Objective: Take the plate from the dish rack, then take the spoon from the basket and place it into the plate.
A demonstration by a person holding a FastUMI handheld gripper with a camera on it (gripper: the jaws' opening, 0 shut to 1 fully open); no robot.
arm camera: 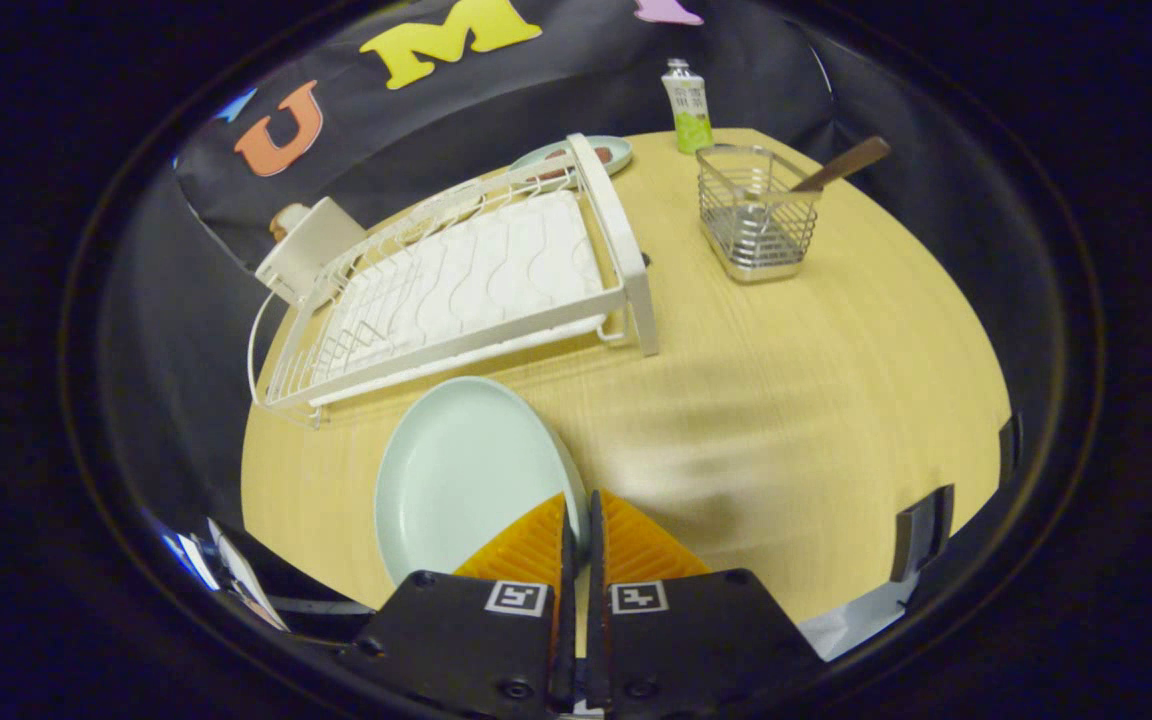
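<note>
The plate (466, 470) is clamped by its rim between the 2 closed fingers of the gripper (577, 515), just before the dish rack (626, 260).

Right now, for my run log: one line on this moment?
gripper: shut on plate rim | plate: off dish rack | spoon: in basket

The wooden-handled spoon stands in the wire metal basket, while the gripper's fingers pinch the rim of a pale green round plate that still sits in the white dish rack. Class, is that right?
One detail is wrong. In the gripper view the pale green round plate is out of the white dish rack, over the wooden table. The gripper pinches its rim, and the wooden-handled spoon stands in the wire metal basket.
</note>
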